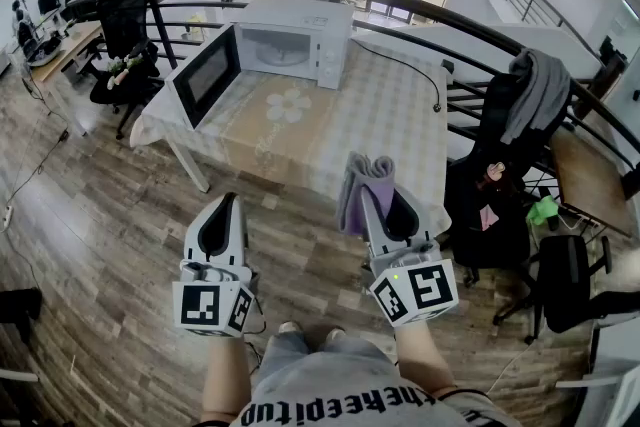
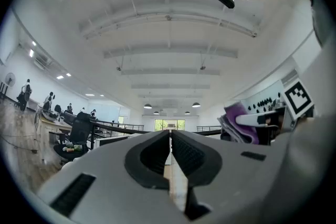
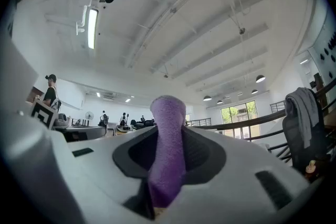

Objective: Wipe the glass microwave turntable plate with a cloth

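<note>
A white microwave [image 1: 298,41] stands at the far end of the table [image 1: 300,130] with its door [image 1: 205,76] swung open to the left. Its cavity is too dim for me to make out the glass turntable plate. My right gripper [image 1: 366,186] is shut on a folded purple cloth [image 1: 358,187], which sticks up between the jaws [image 3: 169,145] in the right gripper view. My left gripper [image 1: 222,215] is shut with nothing in it, jaws meeting [image 2: 169,152]. Both grippers are held near my body, short of the table's near edge. From the left gripper view the cloth [image 2: 240,124] shows at the right.
A checked tablecloth with a flower mat [image 1: 289,105] covers the table. A curved black railing [image 1: 420,25] runs behind it. A chair draped with grey clothing [image 1: 530,95] stands at the right, an office chair [image 1: 125,45] at the left. Wooden floor lies below.
</note>
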The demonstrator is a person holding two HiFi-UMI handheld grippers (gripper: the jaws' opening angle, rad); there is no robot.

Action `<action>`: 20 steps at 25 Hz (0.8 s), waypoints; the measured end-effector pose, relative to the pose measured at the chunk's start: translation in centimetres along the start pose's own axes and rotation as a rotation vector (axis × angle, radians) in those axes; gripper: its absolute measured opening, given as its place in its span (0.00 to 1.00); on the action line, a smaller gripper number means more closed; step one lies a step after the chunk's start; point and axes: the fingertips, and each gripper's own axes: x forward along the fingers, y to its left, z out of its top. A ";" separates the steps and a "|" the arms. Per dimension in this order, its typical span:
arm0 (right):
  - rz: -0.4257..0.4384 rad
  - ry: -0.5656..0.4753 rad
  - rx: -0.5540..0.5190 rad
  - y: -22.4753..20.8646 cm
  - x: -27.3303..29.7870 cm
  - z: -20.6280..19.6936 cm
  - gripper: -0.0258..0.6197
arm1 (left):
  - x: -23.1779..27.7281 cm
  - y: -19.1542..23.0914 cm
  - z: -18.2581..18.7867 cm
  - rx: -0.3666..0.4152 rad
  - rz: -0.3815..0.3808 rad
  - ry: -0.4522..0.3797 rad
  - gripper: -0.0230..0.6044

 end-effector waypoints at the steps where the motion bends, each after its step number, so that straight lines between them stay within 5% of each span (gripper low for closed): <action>1: -0.001 0.001 0.000 0.2 -0.1 0.0 0.20 | -0.2 0.0 0.3 -0.004 0.006 0.011 0.06; 20: -0.017 -0.003 0.037 2.0 1.7 -0.4 0.20 | -0.4 3.3 0.5 -0.010 0.018 0.009 0.06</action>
